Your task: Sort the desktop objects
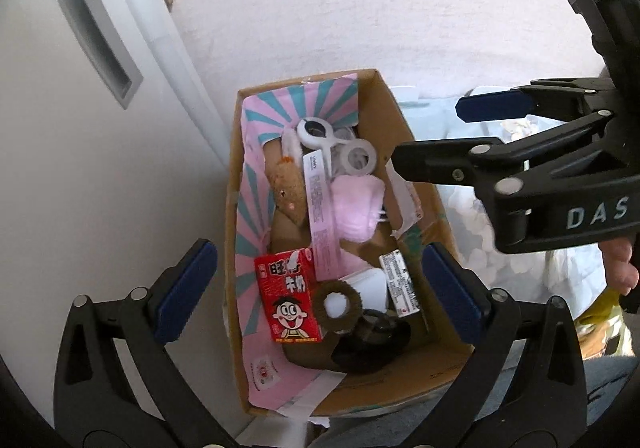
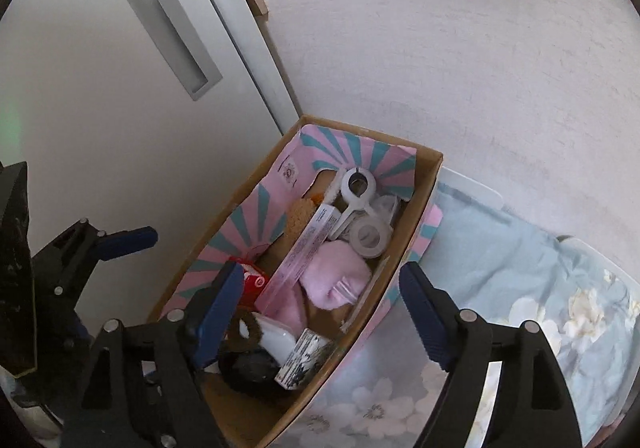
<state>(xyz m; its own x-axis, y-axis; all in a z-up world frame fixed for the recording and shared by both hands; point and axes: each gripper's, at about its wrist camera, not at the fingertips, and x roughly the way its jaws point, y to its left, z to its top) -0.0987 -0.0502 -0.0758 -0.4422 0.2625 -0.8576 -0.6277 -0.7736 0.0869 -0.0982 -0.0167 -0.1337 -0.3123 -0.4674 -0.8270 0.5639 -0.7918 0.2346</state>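
Both grippers hover over the cardboard box (image 1: 384, 119), fingers spread wide and empty. The left gripper (image 1: 320, 288) straddles the red milk carton (image 1: 289, 294). The right gripper (image 2: 320, 312) stands at its three o'clock.

Soft, even daylight fills both views; shadows stay faint. Fisheye distortion bends the white cabinet door (image 1: 100, 27) at the edges, dark vignette rings the corners, and detail looks slightly hazy.

White wall (image 2: 440, 27), pale cabinet door (image 2: 80, 107) with recessed handle (image 2: 168, 23).
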